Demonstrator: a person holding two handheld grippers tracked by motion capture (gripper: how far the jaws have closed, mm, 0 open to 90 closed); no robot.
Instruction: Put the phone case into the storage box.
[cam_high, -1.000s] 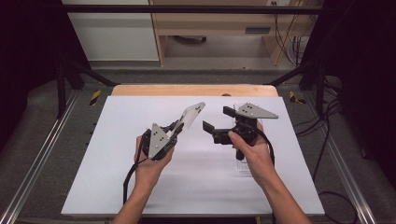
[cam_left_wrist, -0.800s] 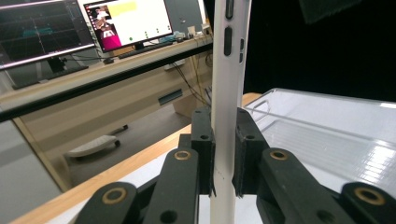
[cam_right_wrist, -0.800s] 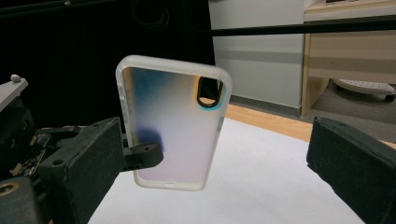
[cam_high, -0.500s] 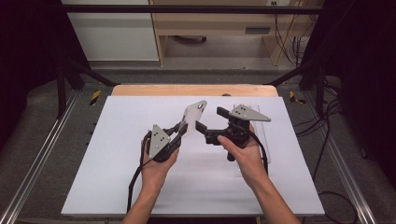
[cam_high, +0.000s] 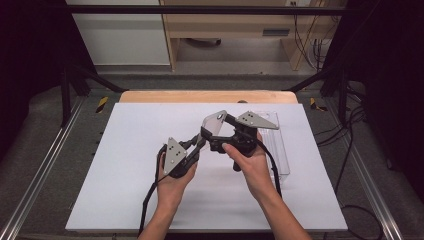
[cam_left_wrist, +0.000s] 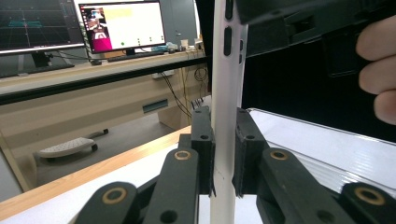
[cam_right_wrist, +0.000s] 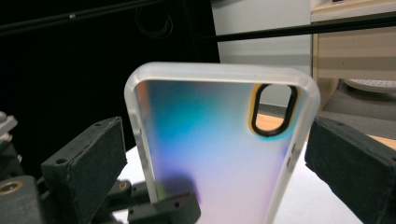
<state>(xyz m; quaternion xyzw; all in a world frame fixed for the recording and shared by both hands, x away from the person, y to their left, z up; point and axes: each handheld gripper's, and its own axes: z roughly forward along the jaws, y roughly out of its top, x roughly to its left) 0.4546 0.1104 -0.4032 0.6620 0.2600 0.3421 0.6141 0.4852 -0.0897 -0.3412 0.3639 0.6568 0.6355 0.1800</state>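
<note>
A translucent phone case (cam_high: 215, 121) with an iridescent back is held upright above the white table. My left gripper (cam_high: 202, 137) is shut on its lower end; in the left gripper view the pads (cam_left_wrist: 201, 144) pinch the case's thin white edge (cam_left_wrist: 226, 84). My right gripper (cam_high: 218, 136) comes in from the right. In the right gripper view the case (cam_right_wrist: 210, 154), with its camera cutout at the upper right, stands between the right gripper's (cam_right_wrist: 219, 140) two pads. Those jaws have just been closing, and a thin gap shows at the left pad (cam_right_wrist: 93, 149).
A clear plastic tray (cam_high: 277, 145) lies on the white table (cam_high: 125, 175) just right of the hands. A wooden strip borders the table's far edge. The right hand (cam_left_wrist: 378, 56) and its gripper body (cam_left_wrist: 299, 23) crowd the top right of the left gripper view.
The right gripper has slid left toward the left gripper, so its jaws now straddle the case. The left hand and the case have stayed where they were.
</note>
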